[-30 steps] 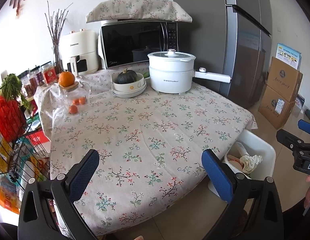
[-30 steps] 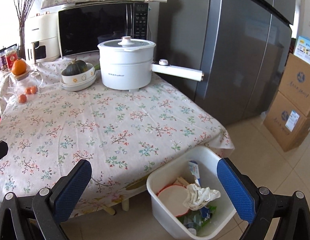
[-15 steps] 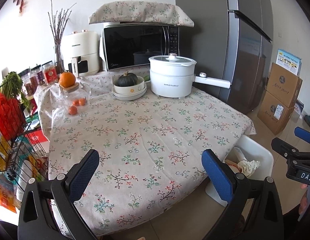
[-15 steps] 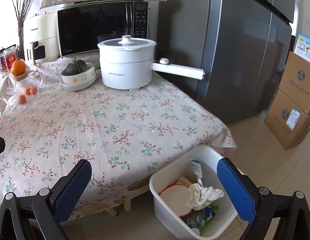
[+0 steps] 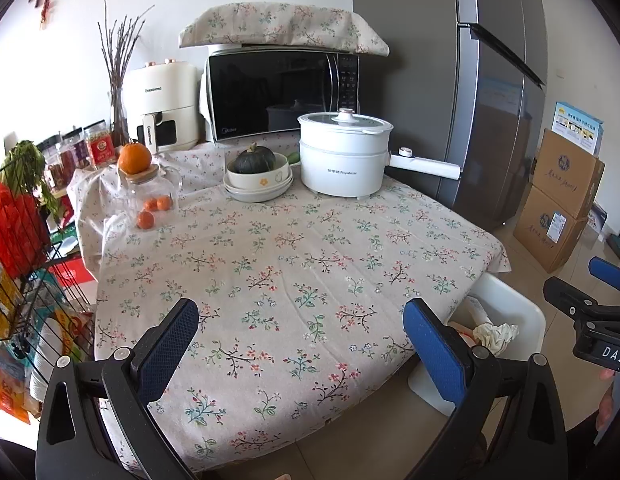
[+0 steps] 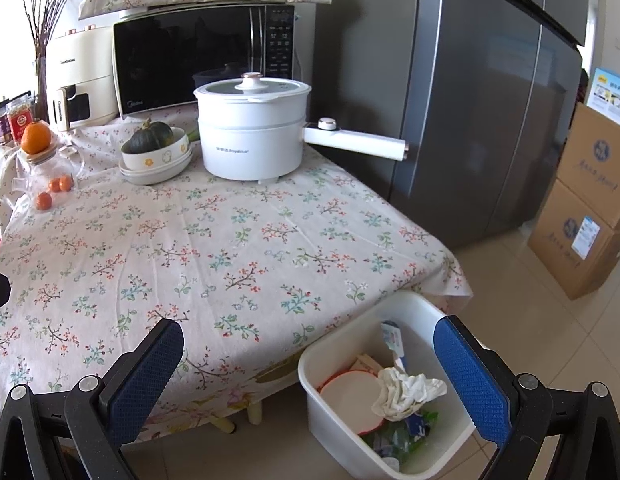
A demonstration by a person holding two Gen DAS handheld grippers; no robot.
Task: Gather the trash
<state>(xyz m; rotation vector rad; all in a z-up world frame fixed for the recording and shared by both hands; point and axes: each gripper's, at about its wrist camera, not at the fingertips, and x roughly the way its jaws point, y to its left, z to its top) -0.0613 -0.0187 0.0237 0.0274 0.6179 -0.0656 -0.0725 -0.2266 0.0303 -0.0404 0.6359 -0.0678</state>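
Note:
A white plastic bin (image 6: 342,344) stands on the floor at the table's right corner. Inside lie a crumpled tissue (image 6: 406,390), a round white lid (image 6: 348,396), a tube and green wrappers. The left wrist view shows the same bin (image 5: 526,312) with the tissue (image 5: 496,334) peeking out. My left gripper (image 5: 301,344) hangs open over the near part of the floral tablecloth (image 5: 277,264), holding nothing. My right gripper (image 6: 310,372) is open above the table edge and the bin, empty too. The right gripper's black body (image 5: 590,320) shows at the left view's right edge.
At the table's back stand a white electric pot (image 6: 251,128) with a long handle, a bowl with a squash (image 6: 153,148), a glass jar with oranges (image 5: 145,188), a microwave (image 5: 281,94) and an air fryer. A wire rack (image 5: 17,248) is left; fridge (image 6: 490,100) and cardboard boxes (image 6: 586,216) right.
Both grippers have pulled back and risen slightly, so the table and bin look a little farther. Both stay open and empty.

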